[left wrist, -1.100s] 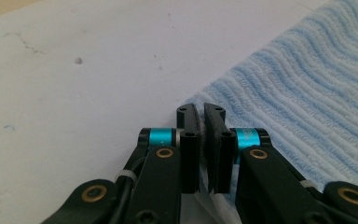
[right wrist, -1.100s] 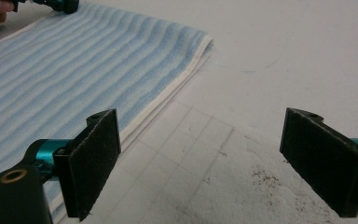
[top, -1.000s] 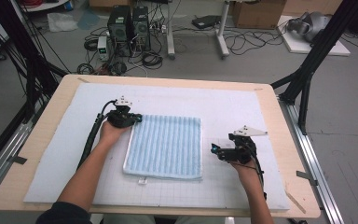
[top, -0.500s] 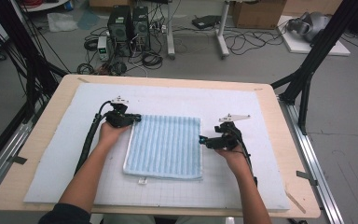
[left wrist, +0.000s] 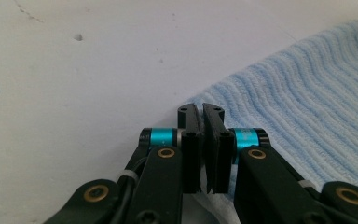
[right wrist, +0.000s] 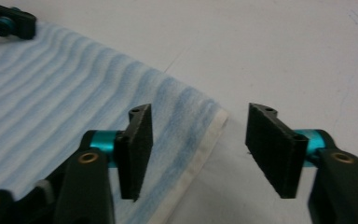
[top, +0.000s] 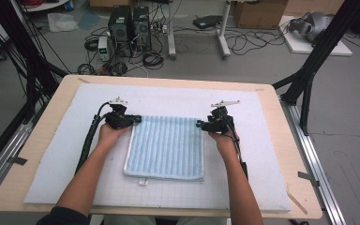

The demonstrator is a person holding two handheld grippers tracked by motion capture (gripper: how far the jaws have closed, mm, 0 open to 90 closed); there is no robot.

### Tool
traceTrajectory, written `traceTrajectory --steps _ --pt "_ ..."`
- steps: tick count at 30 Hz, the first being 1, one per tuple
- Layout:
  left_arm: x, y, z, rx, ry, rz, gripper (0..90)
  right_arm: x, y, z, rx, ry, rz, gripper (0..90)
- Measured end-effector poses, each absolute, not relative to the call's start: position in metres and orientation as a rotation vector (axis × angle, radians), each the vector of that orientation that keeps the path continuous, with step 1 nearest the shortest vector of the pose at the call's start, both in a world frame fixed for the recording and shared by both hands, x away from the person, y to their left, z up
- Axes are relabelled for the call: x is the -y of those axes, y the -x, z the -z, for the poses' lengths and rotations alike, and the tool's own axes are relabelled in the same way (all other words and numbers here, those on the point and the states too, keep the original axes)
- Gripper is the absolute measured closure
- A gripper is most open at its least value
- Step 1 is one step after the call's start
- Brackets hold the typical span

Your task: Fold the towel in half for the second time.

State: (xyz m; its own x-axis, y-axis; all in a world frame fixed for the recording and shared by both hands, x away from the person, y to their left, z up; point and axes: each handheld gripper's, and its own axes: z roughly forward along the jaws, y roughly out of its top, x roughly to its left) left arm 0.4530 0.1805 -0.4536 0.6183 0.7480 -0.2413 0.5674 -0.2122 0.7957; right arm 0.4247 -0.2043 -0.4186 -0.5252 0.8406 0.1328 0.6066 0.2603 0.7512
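A light blue striped towel lies folded flat on the white mat. My left gripper sits at its far left corner, the jaws shut on the towel's corner in the left gripper view. My right gripper is at the far right corner. Its jaws have just been closing and stand half apart, with the towel's white-hemmed edge lying between and below them. The pads do not touch the cloth. The left gripper shows far off in the right gripper view.
The mat covers a wooden table. Black frame posts rise at both sides. Computer boxes and cables lie on the floor beyond the far edge.
My right gripper has moved from the mat's right side up and left to the towel's far right corner, and its jaws have narrowed. The left gripper has stayed put.
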Motion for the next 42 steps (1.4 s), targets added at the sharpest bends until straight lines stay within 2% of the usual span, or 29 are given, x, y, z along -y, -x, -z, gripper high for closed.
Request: traceTrajectory --steps 5,8,10,11,12,14,27,42 --pt "-0.183 -0.454 0.454 -1.06 -1.89 -0.229 85.6 0.192 -0.439 0.423 -2.259 -1.34 -1.047 47.3" --pt "-0.183 -0.454 0.454 -1.064 -1.887 -0.226 85.7 0.187 -0.446 0.429 -2.27 -1.351 -1.0 54.4" --pt "-0.183 -0.454 0.454 -1.065 -1.885 -0.227 85.8 0.187 -0.449 0.436 -2.313 -1.367 -0.966 64.3" --pt "-0.183 -0.454 0.454 -1.064 -1.884 -0.226 85.9 0.187 -0.45 0.438 -2.318 -1.375 -0.966 66.1" --pt "-0.183 -0.454 0.454 -1.066 -1.886 -0.229 86.0 0.188 -0.45 0.438 -2.31 -1.395 -0.988 77.0" --pt "-0.182 -0.453 0.453 -1.067 -1.893 -0.237 86.3 0.188 -0.451 0.438 -2.322 -1.38 -1.011 84.0" --pt "-0.197 -0.447 0.434 -1.04 -1.817 -0.251 86.5 0.178 -0.456 0.425 -2.213 -1.31 -1.085 85.2" --pt "-0.21 -0.418 0.423 -0.921 -1.693 -0.281 86.2 0.19 -0.435 0.403 -2.202 -1.258 -1.272 85.0"
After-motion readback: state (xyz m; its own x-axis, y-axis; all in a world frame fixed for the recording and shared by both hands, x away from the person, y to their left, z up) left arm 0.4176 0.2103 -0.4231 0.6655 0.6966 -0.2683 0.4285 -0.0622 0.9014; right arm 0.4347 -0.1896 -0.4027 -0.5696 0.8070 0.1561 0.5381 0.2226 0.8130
